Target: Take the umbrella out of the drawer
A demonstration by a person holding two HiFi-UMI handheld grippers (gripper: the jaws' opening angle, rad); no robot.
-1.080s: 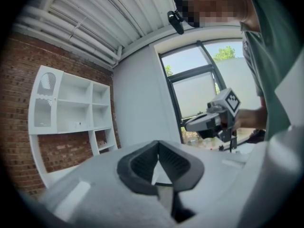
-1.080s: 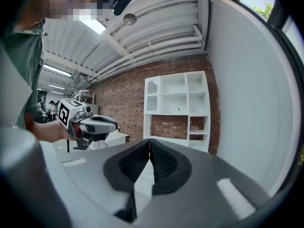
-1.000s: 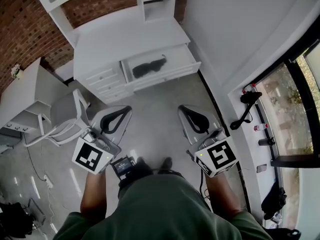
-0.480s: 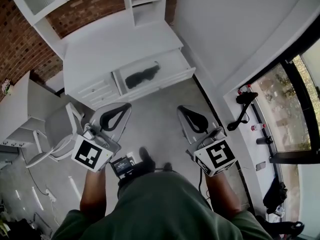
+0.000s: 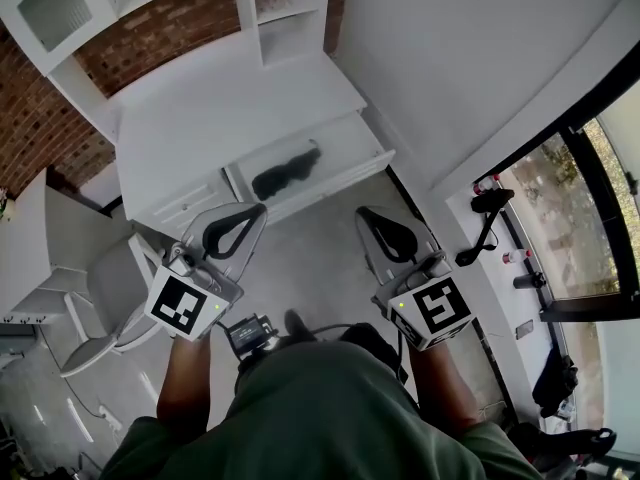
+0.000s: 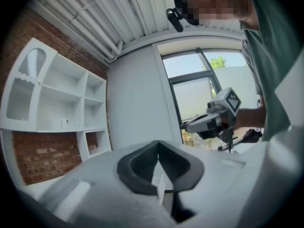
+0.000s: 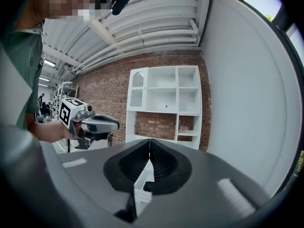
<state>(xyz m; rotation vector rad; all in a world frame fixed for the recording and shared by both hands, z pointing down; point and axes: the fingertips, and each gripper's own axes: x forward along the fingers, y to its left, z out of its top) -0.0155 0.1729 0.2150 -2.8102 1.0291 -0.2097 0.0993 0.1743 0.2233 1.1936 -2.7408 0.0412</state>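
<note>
The black umbrella (image 5: 285, 171) is seen lying folded inside the open drawer (image 5: 355, 148) of the white desk (image 5: 200, 108), which is set against a brick wall (image 5: 150, 38) beneath a white shelf unit (image 5: 290, 23). The left gripper (image 5: 262, 207) and the right gripper (image 5: 363, 213) are held side by side, well short of the drawer. Both pairs of jaws are pressed together with nothing between them. Grey floor (image 5: 310, 253) is seen between the grippers and the drawer front. A white chair (image 5: 100, 313) is placed just left of the left gripper, beside the desk. Dark items (image 5: 487, 218) are laid on the sill by the window (image 5: 590, 228) at the right
</note>
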